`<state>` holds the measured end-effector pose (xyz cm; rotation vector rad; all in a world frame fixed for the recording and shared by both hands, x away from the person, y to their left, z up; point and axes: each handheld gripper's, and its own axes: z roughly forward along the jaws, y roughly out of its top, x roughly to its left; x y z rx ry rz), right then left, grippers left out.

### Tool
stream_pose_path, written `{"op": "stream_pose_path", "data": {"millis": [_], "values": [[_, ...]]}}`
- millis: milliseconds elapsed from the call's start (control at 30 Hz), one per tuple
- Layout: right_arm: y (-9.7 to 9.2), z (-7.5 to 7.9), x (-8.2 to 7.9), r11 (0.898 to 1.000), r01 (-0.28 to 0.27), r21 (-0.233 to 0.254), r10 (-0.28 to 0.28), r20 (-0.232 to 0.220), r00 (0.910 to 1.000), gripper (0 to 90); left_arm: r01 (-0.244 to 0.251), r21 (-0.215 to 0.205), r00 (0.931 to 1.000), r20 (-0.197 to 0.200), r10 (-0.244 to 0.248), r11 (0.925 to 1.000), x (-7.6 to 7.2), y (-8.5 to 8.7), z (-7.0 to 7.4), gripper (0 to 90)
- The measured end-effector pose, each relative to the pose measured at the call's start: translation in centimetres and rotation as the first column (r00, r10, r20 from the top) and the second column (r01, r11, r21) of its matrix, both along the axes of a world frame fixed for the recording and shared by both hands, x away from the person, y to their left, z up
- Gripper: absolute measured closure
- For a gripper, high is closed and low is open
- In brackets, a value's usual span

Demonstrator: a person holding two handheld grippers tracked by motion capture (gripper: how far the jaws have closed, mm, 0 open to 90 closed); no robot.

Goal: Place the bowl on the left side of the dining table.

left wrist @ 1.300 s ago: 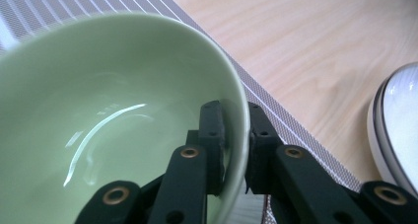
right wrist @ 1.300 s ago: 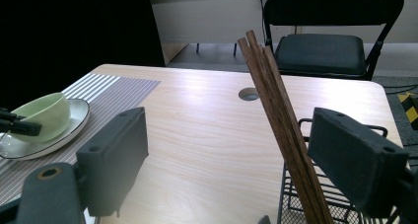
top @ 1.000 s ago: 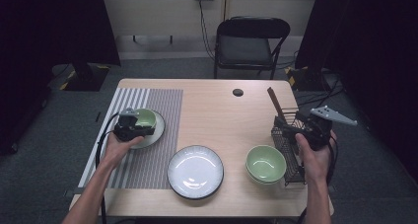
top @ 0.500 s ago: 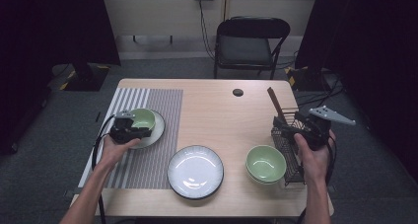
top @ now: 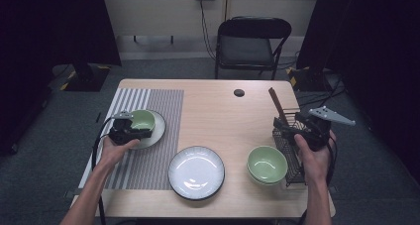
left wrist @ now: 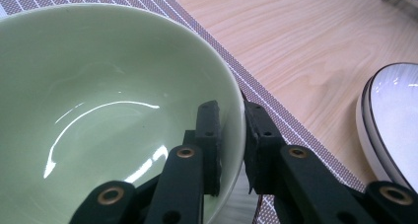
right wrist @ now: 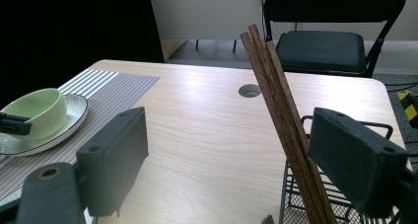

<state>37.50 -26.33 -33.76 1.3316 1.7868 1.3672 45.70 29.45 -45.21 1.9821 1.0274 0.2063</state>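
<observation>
A pale green bowl (top: pixel 143 118) (left wrist: pixel 98 86) (right wrist: pixel 39 108) sits on a small plate (top: pixel 157 131) (right wrist: pixel 74 113) on the striped placemat (top: pixel 148 160). My left gripper (top: pixel 143 132) (left wrist: pixel 231 110) is shut on the bowl's near rim, one pad inside the wall and one outside. At the table's right edge my right gripper (top: pixel 286 127) (right wrist: pixel 229 135) stands open and wide. Brown chopsticks (top: pixel 276 103) (right wrist: pixel 281 110) lean up out of the wire rack (top: pixel 289 155) between its jaws, without touching them.
A dark-rimmed white plate (top: pixel 196 173) (left wrist: pixel 394 120) lies at the front middle. A second green bowl (top: pixel 267 164) stands just left of the rack. A cable hole (top: pixel 239 92) (right wrist: pixel 250 91) is at the table's far side, and a black folding chair (top: pixel 247 41) stands behind it.
My left hand has edged very slightly toward the left with its hold on the bowl's rim. The bowl stays on its plate, and the right hand has kept still.
</observation>
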Motion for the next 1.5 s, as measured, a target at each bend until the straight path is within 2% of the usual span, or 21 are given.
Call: {"op": "stream_pose_path", "data": {"millis": [33, 300, 467, 533, 633, 667, 833, 900, 1067, 1133, 1200, 1267, 1400, 1500], "values": [[0.0, 0.0, 0.0, 1.000, -0.001, 0.001, 0.001, 0.001, 1.0000, 15.1, -0.001, -0.012, 1.0000, -0.004, 0.000, 0.9999, 0.1, 0.0, -0.1, 78.3], [0.0, -0.1, 0.1, 1.000, -0.003, 0.001, 0.003, -0.003, 1.0000, 15.1, -0.001, 0.009, 1.0000, 0.009, 0.001, 1.0000, 0.3, -0.4, 0.1, 78.7], [0.0, -0.1, 0.1, 1.000, -0.003, 0.004, 0.003, -0.003, 1.0000, 15.1, 0.005, 0.003, 1.0000, -0.003, -0.005, 1.0000, 0.4, -0.3, 0.1, 78.5], [0.0, -0.1, 0.1, 1.000, -0.004, 0.004, 0.004, -0.003, 1.0000, 15.1, 0.004, -0.004, 1.0000, 0.008, -0.004, 1.0000, 0.3, -0.2, 0.2, 78.8], [0.0, 0.0, 0.0, 1.000, -0.001, 0.003, 0.001, -0.002, 1.0000, 15.1, -0.008, -0.008, 0.9996, 0.027, 0.008, 0.9999, 0.1, -0.1, 0.6, 74.0], [0.0, 0.0, 0.0, 1.000, 0.000, 0.003, 0.000, -0.003, 1.0000, 15.1, -0.011, 0.000, 0.9994, 0.033, 0.011, 0.9999, 0.1, -0.1, 0.7, 72.2], [-0.1, -0.1, 0.0, 1.000, 0.003, 0.002, -0.003, -0.005, 1.0000, 15.1, -0.016, -0.033, 0.9988, 0.046, 0.018, 0.9993, -0.6, 0.6, 1.4, 64.1], [-0.1, -0.1, 0.0, 1.000, 0.002, 0.001, -0.002, -0.006, 1.0000, 15.1, -0.001, -0.044, 0.9980, 0.063, 0.004, 0.9990, -1.0, 0.8, 1.8, 58.0], [-0.1, -0.2, 0.1, 1.000, 0.003, -0.003, -0.003, -0.011, 0.9999, 15.1, -0.024, -0.036, 0.9963, 0.082, 0.027, 0.9991, -1.8, 1.2, 2.6, 48.8], [-0.1, -0.2, 0.0, 1.000, 0.002, -0.005, -0.002, -0.014, 0.9999, 15.1, -0.033, -0.027, 0.9963, 0.078, 0.035, 0.9991, -2.1, 1.3, 2.8, 48.4], [0.1, -0.2, 0.0, 1.000, -0.001, -0.021, 0.000, -0.018, 0.9998, 15.1, -0.032, -0.045, 0.9970, 0.069, 0.035, 0.9985, -2.4, 1.4, 2.9, 48.4], [0.1, -0.2, 0.1, 1.000, -0.009, -0.019, 0.009, -0.021, 0.9997, 15.1, -0.041, -0.040, 0.9961, 0.077, 0.044, 0.9984, -2.8, 1.5, 2.9, 47.5], [0.1, -0.4, 0.1, 1.000, -0.010, -0.022, 0.009, -0.030, 0.9995, 15.0, -0.047, -0.049, 0.9971, 0.057, 0.050, 0.9977, -3.4, 1.7, 2.5, 47.0], [0.1, -0.4, 0.1, 1.000, -0.012, -0.022, 0.011, -0.033, 0.9994, 15.0, -0.055, -0.059, 0.9964, 0.061, 0.059, 0.9967, -4.2, 1.8, 2.2, 47.0]]}}
